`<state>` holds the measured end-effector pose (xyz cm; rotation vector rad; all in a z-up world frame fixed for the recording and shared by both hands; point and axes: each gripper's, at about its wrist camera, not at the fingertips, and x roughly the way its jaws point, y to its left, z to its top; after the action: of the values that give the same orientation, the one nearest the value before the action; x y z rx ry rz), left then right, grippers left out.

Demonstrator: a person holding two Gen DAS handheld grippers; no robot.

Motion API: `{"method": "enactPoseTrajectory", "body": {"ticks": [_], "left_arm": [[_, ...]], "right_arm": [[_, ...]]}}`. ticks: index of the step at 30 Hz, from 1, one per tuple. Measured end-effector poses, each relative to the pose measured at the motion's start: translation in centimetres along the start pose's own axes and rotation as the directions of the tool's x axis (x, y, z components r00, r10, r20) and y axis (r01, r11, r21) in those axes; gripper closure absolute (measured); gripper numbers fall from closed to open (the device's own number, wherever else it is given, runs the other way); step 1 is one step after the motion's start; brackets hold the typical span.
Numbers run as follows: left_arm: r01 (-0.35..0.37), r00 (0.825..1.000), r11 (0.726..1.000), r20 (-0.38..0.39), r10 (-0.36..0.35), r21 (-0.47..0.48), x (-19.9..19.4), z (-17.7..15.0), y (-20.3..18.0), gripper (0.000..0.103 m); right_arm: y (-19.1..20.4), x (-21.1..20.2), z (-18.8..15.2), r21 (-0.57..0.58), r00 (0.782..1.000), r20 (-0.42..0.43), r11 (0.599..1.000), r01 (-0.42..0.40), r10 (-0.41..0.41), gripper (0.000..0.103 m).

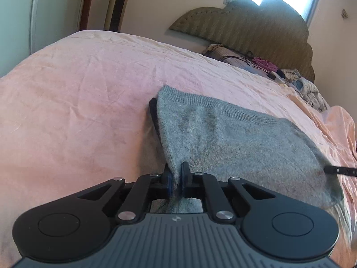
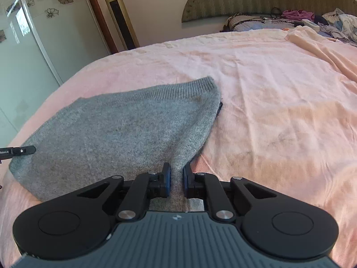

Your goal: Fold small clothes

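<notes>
left gripper (image 1: 176, 174) jaws clenched on grey knit garment (image 1: 234, 138) | right gripper (image 2: 177, 175) likewise

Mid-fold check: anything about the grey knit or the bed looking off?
The grey knit has dark smudges, and a dark layer peeks from under its far corner. The pink sheet shows dark marks near the right gripper. Both it and the left gripper pinch the near edge.
</notes>
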<state>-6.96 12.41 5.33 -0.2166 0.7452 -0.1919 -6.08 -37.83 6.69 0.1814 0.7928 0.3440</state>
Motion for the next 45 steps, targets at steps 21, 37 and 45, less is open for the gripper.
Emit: {"method": "enactPoseTrajectory", "body": {"ticks": [21, 37, 45], "left_arm": [[-0.048, 0.999, 0.926, 0.021, 0.043, 0.376, 5.0, -0.9, -8.8, 0.029], [0.111, 0.993, 0.95, -0.071, -0.094, 0.293, -0.4, -5.1, -6.1, 0.03], [0.068, 0.998, 0.962, 0.018, -0.065, -0.264, -4.0, -6.2, -1.1, 0.029]], "right_arm": [[12.4, 5.0, 1.0, -0.225, 0.97, -0.103, 0.945, -0.236, 0.218, 0.018], [8.9, 1.5, -3.6, -0.264, 0.984, -0.173, 0.96, -0.098, 0.053, 0.008], [8.8, -1.6, -3.2, -0.25, 0.991, -0.122, 0.965, -0.076, 0.046, 0.006]]}}
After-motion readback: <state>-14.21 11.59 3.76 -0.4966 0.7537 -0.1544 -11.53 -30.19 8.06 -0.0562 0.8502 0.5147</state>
